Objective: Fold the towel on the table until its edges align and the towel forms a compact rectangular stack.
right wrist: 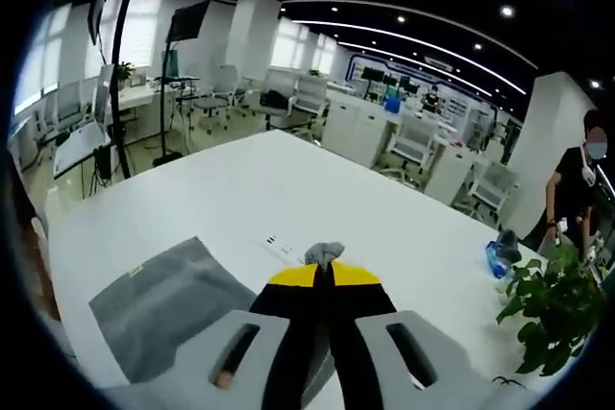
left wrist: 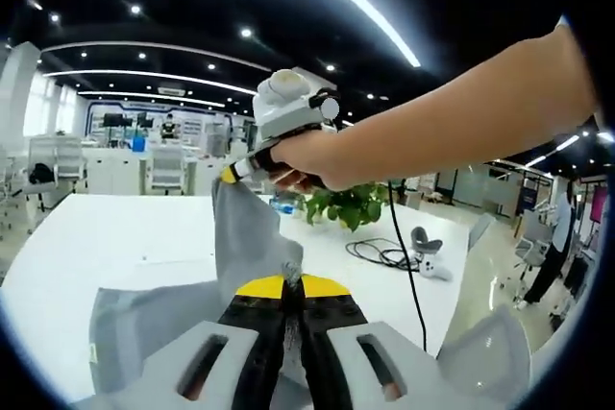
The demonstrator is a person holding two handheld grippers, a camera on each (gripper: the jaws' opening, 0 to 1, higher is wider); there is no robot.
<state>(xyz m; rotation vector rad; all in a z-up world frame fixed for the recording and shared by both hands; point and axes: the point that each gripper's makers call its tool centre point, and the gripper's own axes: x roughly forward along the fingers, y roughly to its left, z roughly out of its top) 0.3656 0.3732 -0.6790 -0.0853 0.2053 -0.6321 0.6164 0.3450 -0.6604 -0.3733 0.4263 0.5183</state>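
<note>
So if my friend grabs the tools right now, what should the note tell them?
Left tool: shut on the towel, pinching a bunched bit at its tips.
Right tool: shut on the towel too, holding another bit higher, with the cloth stretched between the two tools.
Towel: grey, partly lifted; the rest lies on the white table.
Done: two spots of the towel gripped and raised.
Left: lay the fold down, line up the edges, then fold again into a neat rectangle.
Nearby: a plant and a cable on the table.
</note>
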